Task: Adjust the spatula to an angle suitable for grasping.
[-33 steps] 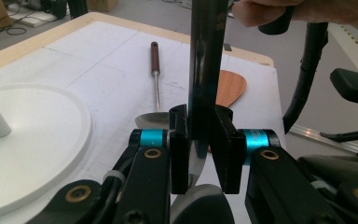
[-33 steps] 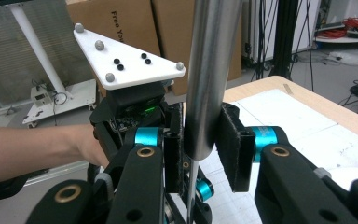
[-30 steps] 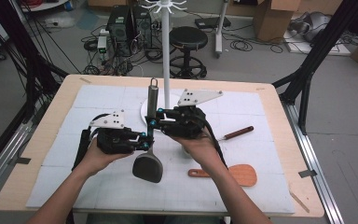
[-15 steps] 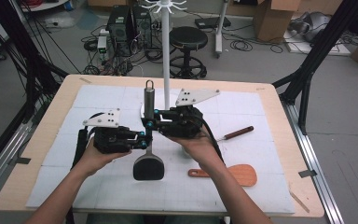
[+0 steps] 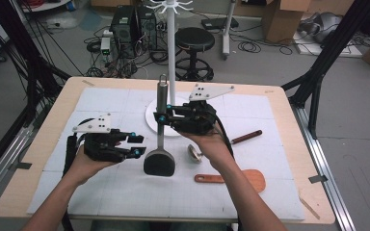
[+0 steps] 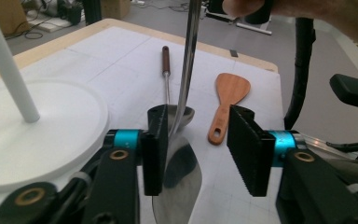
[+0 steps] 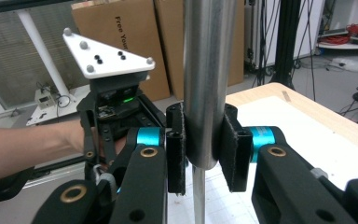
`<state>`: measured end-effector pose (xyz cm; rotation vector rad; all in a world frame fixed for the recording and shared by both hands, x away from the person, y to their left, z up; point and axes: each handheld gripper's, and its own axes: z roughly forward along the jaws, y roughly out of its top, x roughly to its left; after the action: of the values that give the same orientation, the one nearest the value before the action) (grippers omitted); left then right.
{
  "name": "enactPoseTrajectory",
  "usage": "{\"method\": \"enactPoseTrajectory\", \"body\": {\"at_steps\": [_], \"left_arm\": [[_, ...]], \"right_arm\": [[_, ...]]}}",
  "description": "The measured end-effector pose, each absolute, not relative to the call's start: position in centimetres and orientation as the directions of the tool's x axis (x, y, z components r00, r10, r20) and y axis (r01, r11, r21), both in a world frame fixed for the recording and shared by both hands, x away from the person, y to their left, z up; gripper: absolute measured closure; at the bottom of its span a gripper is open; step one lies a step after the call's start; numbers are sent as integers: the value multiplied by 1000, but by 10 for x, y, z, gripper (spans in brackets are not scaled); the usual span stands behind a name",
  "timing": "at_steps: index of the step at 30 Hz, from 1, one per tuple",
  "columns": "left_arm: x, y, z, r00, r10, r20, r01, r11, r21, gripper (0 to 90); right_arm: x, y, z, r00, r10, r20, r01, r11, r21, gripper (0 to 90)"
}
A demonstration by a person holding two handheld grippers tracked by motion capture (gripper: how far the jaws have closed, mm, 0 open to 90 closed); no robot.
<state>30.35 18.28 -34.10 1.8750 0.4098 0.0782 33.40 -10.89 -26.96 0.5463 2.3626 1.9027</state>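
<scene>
Right hand-held gripper [image 5: 163, 118] clamped on thick steel handle of upright metal spatula [image 5: 159, 161], blade down at bench [image 5: 279, 103] (white mat beneath). Left hand-held gripper [image 5: 137, 145] released, jaws just been opening, spatula's thin shaft between pads, untouched. Wooden spatula [image 5: 231, 178] and brown-handled spoon [image 5: 196, 151] lying near.

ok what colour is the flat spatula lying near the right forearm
Reddish-brown wood; the spatula shows best in the high view.
</scene>
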Motion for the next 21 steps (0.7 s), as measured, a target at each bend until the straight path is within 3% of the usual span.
{"method": "enactPoseTrajectory", "body": {"at_steps": [21], "left_arm": [[293, 220, -361, 883, 449, -138, 290, -290, 912, 328]], "right_arm": [[359, -115, -255, -924, 351, 150, 220, 169, 961, 749]]}}
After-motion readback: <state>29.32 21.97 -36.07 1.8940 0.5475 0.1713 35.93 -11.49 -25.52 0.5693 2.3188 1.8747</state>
